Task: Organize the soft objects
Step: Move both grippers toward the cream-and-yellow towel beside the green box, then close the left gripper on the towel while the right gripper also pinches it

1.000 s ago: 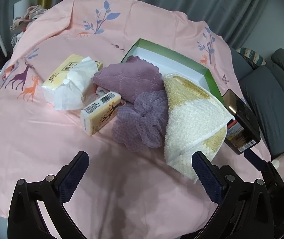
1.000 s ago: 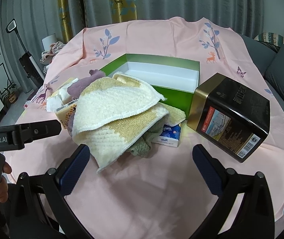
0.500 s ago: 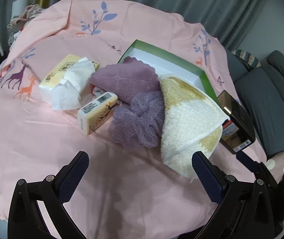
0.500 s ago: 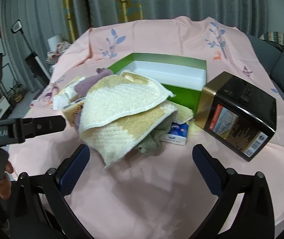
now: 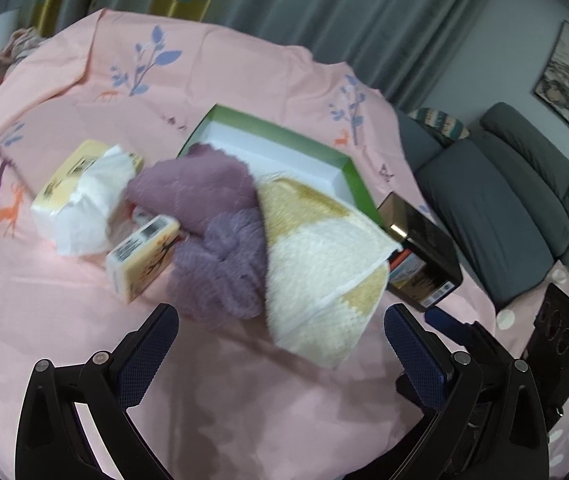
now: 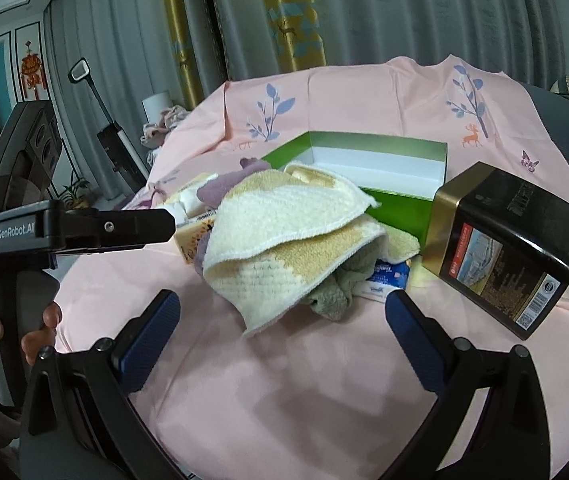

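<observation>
Towel (image 6: 284,236) heaped dead ahead of right gripper (image 6: 282,326), against green box (image 6: 400,208), long axis left to right — left gripper (image 5: 280,340) equally near, both gaping and empty

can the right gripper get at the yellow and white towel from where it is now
Probably yes. The right gripper is open, and the yellow and white towel lies on top of the pile right ahead, with only bare pink cloth between.
</observation>
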The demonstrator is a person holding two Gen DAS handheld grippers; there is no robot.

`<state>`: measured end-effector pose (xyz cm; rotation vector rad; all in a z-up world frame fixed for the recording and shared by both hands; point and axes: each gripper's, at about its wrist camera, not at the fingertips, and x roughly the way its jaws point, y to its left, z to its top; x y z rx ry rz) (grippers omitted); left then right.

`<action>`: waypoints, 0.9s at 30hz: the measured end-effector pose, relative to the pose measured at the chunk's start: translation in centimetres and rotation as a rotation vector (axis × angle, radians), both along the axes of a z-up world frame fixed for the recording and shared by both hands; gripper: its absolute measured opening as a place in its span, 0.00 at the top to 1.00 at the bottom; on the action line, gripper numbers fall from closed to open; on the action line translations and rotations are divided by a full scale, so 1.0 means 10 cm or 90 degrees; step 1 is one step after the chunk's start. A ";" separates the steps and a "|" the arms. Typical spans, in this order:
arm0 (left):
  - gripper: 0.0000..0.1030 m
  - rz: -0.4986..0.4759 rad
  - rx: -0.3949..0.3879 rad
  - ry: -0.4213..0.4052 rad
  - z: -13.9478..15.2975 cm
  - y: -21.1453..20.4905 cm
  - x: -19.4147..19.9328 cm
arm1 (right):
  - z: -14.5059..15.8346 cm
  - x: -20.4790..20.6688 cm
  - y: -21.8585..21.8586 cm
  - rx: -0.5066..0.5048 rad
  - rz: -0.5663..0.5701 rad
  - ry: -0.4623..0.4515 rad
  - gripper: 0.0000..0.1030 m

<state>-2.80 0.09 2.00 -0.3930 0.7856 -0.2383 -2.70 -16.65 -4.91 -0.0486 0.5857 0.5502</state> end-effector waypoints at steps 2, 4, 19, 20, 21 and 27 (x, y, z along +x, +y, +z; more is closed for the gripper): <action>0.02 -0.006 -0.004 -0.009 0.01 0.00 0.03 | 0.00 0.02 0.01 0.000 0.000 -0.003 0.01; 0.08 -0.011 -0.008 -0.017 0.02 0.00 0.09 | -0.02 0.05 0.02 0.000 0.000 -0.001 0.02; 0.35 -0.052 -0.043 -0.019 -0.02 -0.06 0.50 | -0.02 0.30 0.11 -0.001 0.007 -0.003 0.15; 0.35 -0.051 -0.048 -0.016 -0.03 -0.05 0.52 | -0.02 0.33 0.11 -0.005 0.006 -0.001 0.16; 0.35 -0.050 -0.053 -0.012 -0.05 -0.03 0.54 | -0.02 0.35 0.12 -0.008 0.004 -0.001 0.17; 0.36 -0.063 -0.085 0.012 -0.14 0.02 0.69 | -0.04 0.50 0.10 -0.008 -0.004 0.006 0.17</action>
